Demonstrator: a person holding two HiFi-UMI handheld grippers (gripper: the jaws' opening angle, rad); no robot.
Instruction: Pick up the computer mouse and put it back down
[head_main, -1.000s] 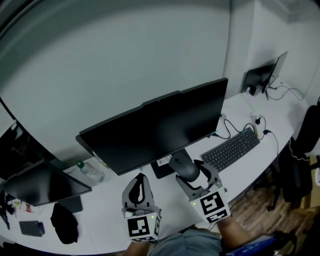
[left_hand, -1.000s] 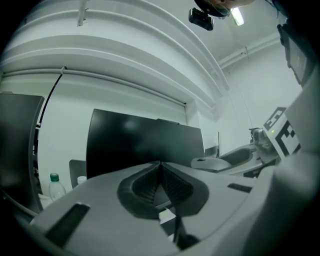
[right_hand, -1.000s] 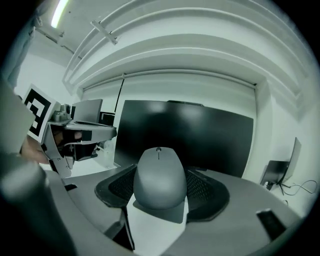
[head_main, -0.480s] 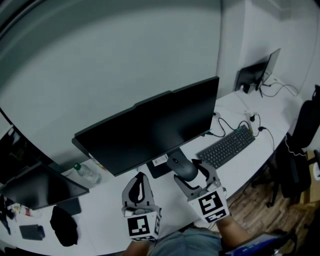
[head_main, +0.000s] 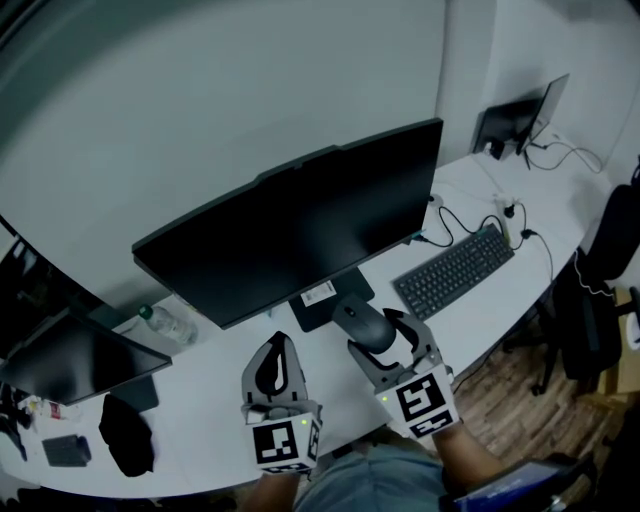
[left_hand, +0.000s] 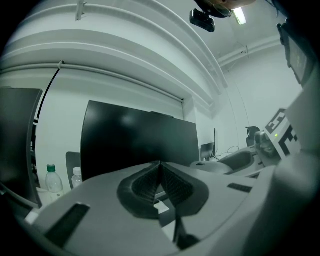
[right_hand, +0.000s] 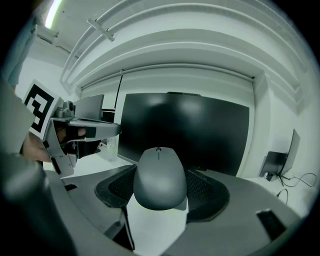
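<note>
The right gripper (head_main: 378, 338) grips the grey computer mouse (right_hand: 159, 177) between its two pads. It is near the front edge of the white desk (head_main: 215, 400), just in front of the monitor's stand base (head_main: 322, 303). Whether the mouse touches the desk I cannot tell. The left gripper (left_hand: 160, 167) sits just to its left, jaws pressed together on nothing.

Close behind both stands a wide black monitor (head_main: 300, 230), its screen dark. A black keyboard (head_main: 455, 272) lies toward the desk's right end, with cables (head_main: 450, 240) behind it. Toward the left end are a water bottle (head_main: 163, 322), a second dark monitor (head_main: 80, 365) and a black lump (head_main: 125, 440) too dim to name. A third monitor (head_main: 515, 128) stands at the far right corner.

The desk's front edge curves. Beyond it are wood-pattern floor (head_main: 520, 395) and a dark chair (head_main: 610, 250), and a pale wall rises behind the desk.
</note>
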